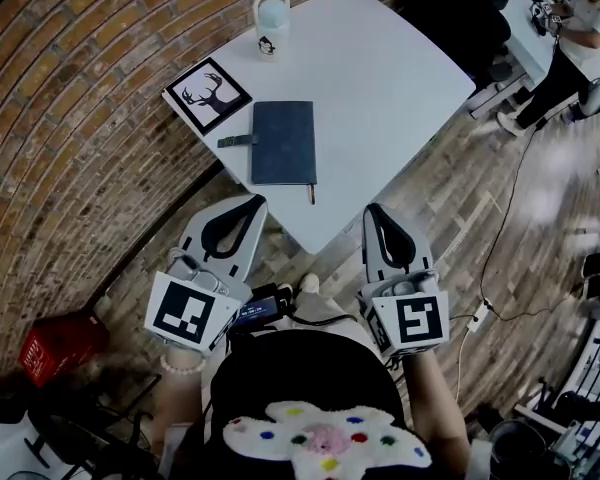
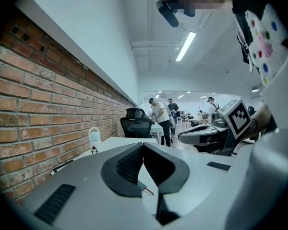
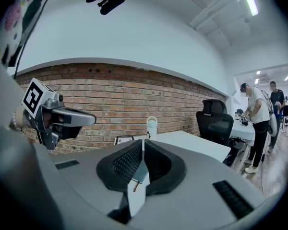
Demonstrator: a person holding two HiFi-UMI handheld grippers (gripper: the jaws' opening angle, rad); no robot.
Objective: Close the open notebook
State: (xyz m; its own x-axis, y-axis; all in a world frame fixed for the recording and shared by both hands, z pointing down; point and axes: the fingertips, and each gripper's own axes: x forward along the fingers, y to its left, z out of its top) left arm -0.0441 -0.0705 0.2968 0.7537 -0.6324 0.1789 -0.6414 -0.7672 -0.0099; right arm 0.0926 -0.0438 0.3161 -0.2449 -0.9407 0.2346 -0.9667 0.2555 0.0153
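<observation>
The dark blue notebook (image 1: 283, 141) lies flat on the white table (image 1: 400, 78) with its cover down and no pages showing. Its strap (image 1: 236, 141) sticks out loose on the left side. A thin dark item, perhaps a pen (image 1: 311, 194), sits just off the notebook's near right corner. Beyond the far left corner is a framed deer print (image 1: 208, 95), with a pale bottle (image 1: 271, 25) farther behind that.

Both tongs are well short of the notebook, off the table's near edge and close to the person's body. The left gripper (image 1: 252, 201) and the right gripper (image 1: 375, 211) each have their jaws pressed together with nothing held between them.

The closing looks done, so the job now is mainly to avoid undoing it. If the cover needs a check, a light press from above with closed tips near the open edge, on the strap side, should settle it. The approach should come straight in from the near side and stay clear of the thin item at the corner. Pushing sideways risks sliding the book toward the deer print.
</observation>
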